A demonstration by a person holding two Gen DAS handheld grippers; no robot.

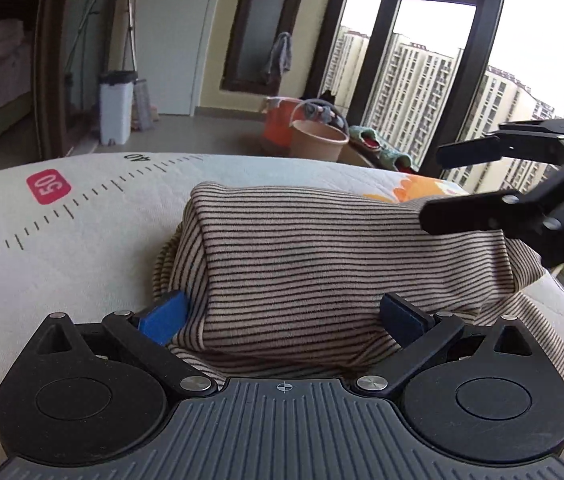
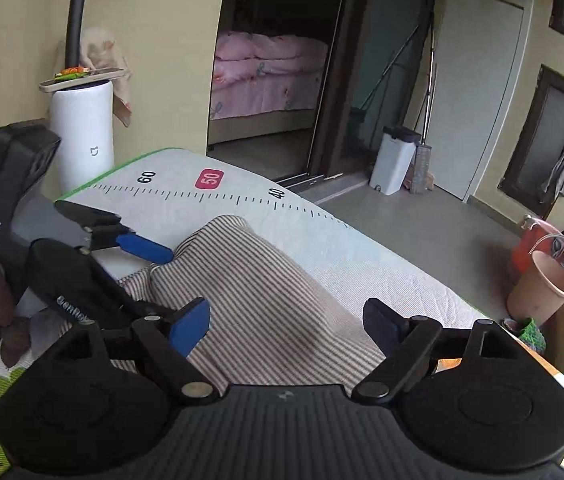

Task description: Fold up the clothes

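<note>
A tan garment with thin dark stripes lies folded into a thick rectangle on a white padded mat; it also shows in the right wrist view. My left gripper is open, its blue pads on either side of the near edge of the fold. My right gripper is open just above the garment's right end. The right gripper shows in the left wrist view, and the left gripper shows in the right wrist view.
The mat has a printed ruler with a red 50 label. Beyond its far edge stand a pink bucket, an orange bucket and a white bin. Tall windows are on the right.
</note>
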